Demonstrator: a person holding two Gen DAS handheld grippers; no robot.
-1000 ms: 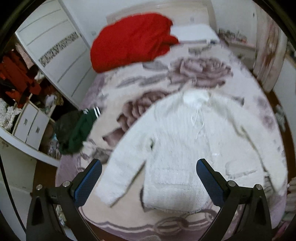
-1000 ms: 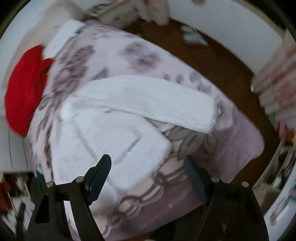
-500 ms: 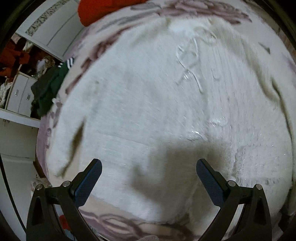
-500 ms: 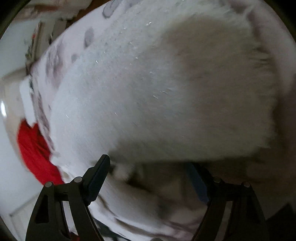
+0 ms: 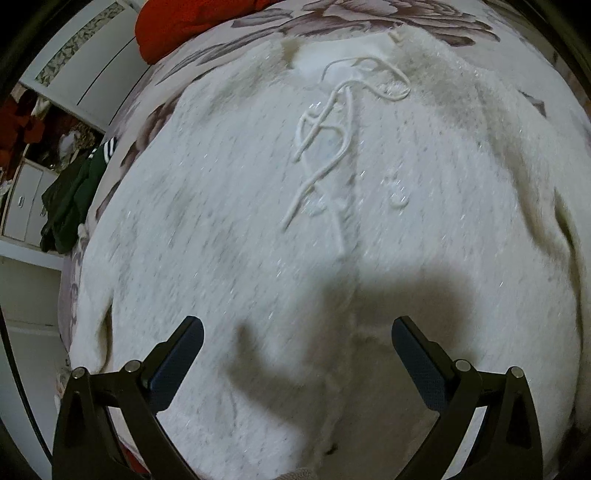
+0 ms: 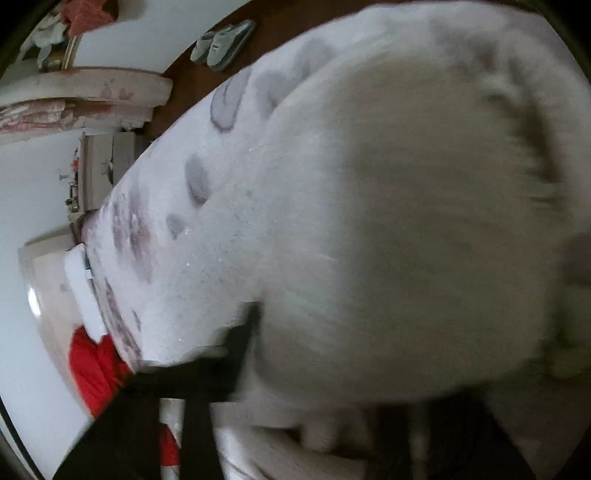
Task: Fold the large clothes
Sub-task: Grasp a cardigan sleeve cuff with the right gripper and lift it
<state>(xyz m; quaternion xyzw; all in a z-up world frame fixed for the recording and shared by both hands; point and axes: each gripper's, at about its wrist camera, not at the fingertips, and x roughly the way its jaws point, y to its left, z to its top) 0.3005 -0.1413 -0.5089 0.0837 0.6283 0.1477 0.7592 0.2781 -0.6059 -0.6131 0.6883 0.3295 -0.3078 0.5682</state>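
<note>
White and fluffy, the large sweater point(image 5: 258, 229) lay spread flat on the bed point(image 5: 436, 14), which was covered by a blanket with a mauve flower pattern. Its long axis ran from the near hem up to the far collar, where a white drawstring point(image 5: 325, 147) was lying loose on the chest.

At the far left, beside the bed, a dark green garment point(image 5: 70, 199) hung over the edge, and a red quilt point(image 5: 177, 22) sat at the far left corner. These were well apart from the work.

The left gripper point(image 5: 295, 354) hovered just above the near middle of the sweater, with its jaws wide apart and nothing between them. Its shadow fell on the fabric directly ahead. The left sleeve edge point(image 5: 92, 325) was to the left of this gripper, near the left finger.

In the right wrist view, the right gripper point(image 6: 332, 387) was very close to a sleeve or side part of the sweater point(image 6: 424, 221), and the picture was blurred. Only the left finger point(image 6: 240, 347) was visible against the fabric; the other was hidden, so I cannot tell if it was clamped or apart.

In my judgement the right gripper was nearer to its grasp, and the coming fold would go across the long axis, toward the middle line.
</note>
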